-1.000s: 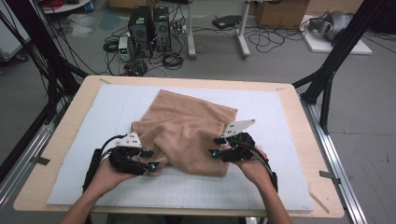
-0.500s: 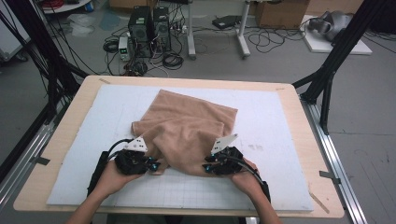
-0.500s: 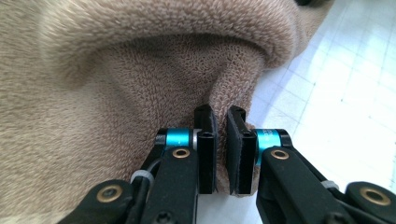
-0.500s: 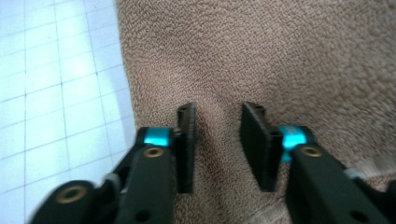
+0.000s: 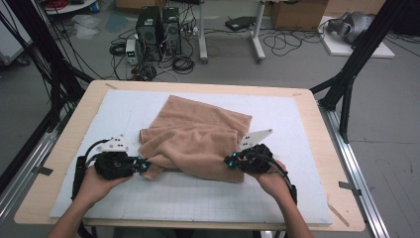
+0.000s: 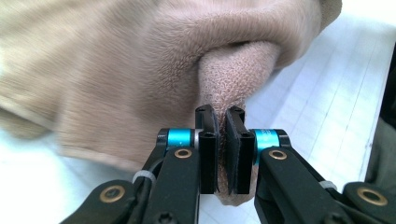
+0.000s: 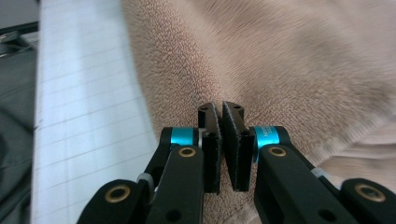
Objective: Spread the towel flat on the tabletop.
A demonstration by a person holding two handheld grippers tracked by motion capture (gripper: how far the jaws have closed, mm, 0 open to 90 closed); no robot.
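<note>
From above, both claws meet the towel [image 5: 198, 136]; close up, left claw [image 6: 222, 135] and right claw [image 7: 223, 133] each pinch its cloth.

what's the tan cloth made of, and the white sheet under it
Tan cloth: looks like soft terry or fleece fabric, matte, with a fuzzy looped pile and limp folds. White sheet: seemingly a thin matte mat, paper or plastic, printed with a fine grid; which, the look leaves open.

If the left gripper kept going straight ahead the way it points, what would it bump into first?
Most likely more of the tan towel. The left gripper is already shut on a pinched corner of it, and the bunched fold of the same towel rises right in front of its jaws. Depth is hard to judge, but nothing else lies between.
</note>
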